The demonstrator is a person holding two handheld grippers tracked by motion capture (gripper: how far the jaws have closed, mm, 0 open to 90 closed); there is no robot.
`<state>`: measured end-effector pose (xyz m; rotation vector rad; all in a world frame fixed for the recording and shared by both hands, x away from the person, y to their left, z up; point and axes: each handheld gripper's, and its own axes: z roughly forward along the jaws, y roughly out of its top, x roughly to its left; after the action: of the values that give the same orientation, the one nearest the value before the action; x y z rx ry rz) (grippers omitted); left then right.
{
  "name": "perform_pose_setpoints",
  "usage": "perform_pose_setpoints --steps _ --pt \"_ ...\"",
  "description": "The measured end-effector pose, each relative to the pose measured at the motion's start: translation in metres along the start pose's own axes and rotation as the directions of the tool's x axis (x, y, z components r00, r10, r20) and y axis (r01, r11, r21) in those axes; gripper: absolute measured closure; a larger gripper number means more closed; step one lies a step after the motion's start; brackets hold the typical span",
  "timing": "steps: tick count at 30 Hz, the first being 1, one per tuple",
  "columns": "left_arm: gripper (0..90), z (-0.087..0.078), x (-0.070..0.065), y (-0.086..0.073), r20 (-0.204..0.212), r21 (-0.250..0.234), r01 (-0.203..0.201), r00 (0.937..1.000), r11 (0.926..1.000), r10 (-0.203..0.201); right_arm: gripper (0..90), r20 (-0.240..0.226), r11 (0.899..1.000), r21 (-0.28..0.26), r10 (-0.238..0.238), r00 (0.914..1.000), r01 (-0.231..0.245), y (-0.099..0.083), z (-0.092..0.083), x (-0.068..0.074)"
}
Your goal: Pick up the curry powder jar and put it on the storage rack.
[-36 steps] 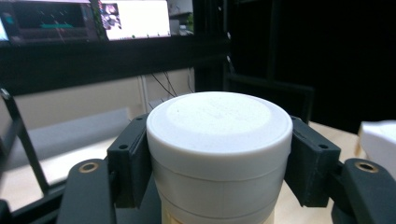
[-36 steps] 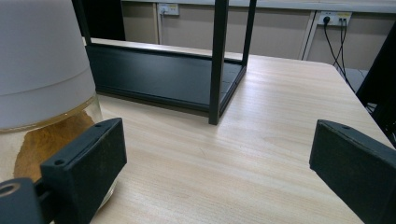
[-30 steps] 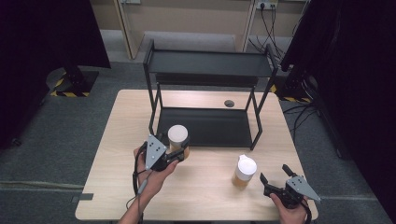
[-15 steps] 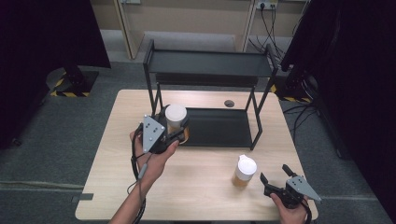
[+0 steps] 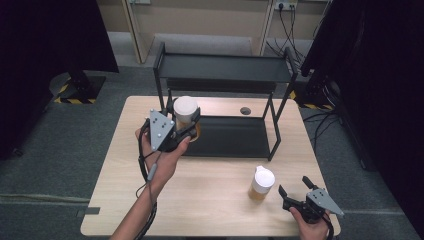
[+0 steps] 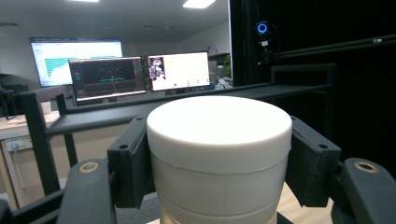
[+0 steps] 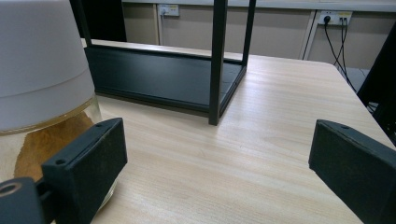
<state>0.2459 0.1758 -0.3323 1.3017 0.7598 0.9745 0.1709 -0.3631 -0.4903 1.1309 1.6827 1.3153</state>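
Note:
My left gripper [image 5: 186,125] is shut on a white-lidded jar [image 5: 185,111], held up in the air at the left front of the black two-tier rack [image 5: 225,67]. In the left gripper view both pads press the white lid [image 6: 218,135] from either side. A second white-lidded jar [image 5: 261,183] with brown contents stands on the wooden table [image 5: 210,195] at the front right. My right gripper [image 5: 294,189] rests low just right of it, open and holding nothing. In the right gripper view that jar [image 7: 39,88] stands beside the left jaw, outside the gap.
The rack's lower tray [image 5: 227,135] lies flat on the table, its upper shelf above on thin posts [image 7: 215,60]. A round cable hole [image 5: 245,110] sits behind the tray. Monitors [image 6: 177,70] glow beyond the rack. Dark curtains flank the table.
My left gripper has risen with its jar and moved away from the person toward the rack's left front post. The right gripper and the second jar have stayed put.

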Motion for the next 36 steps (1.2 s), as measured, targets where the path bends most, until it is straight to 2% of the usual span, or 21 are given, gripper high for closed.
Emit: perform_pose_setpoints --steps 7,12,20,30,36 --pt "33.8 0.005 0.004 0.010 -0.019 -0.003 -0.004 0.9998 1.0000 0.004 4.6 -0.001 1.000 0.005 -0.007 1.0000 0.007 0.001 0.001 0.001" --pt "33.8 0.010 0.007 0.015 -0.023 -0.013 0.009 0.9997 0.9999 -0.010 4.6 -0.003 1.000 0.004 -0.003 1.0000 0.003 0.001 0.000 0.000" --pt "33.9 0.024 0.009 0.032 -0.048 -0.015 -0.009 0.9988 0.9999 0.008 4.6 -0.004 1.000 0.004 -0.003 1.0000 0.003 0.001 0.000 0.000" --pt "33.9 0.036 0.009 0.049 -0.073 -0.024 -0.012 0.9973 0.9996 0.010 4.8 -0.005 1.000 0.002 0.000 1.0000 0.000 0.000 0.000 -0.001" --pt "33.9 0.042 0.012 0.059 -0.080 -0.037 -0.001 0.9968 0.9993 -0.002 4.8 -0.004 1.000 0.002 -0.001 1.0000 0.001 0.000 0.000 -0.001"
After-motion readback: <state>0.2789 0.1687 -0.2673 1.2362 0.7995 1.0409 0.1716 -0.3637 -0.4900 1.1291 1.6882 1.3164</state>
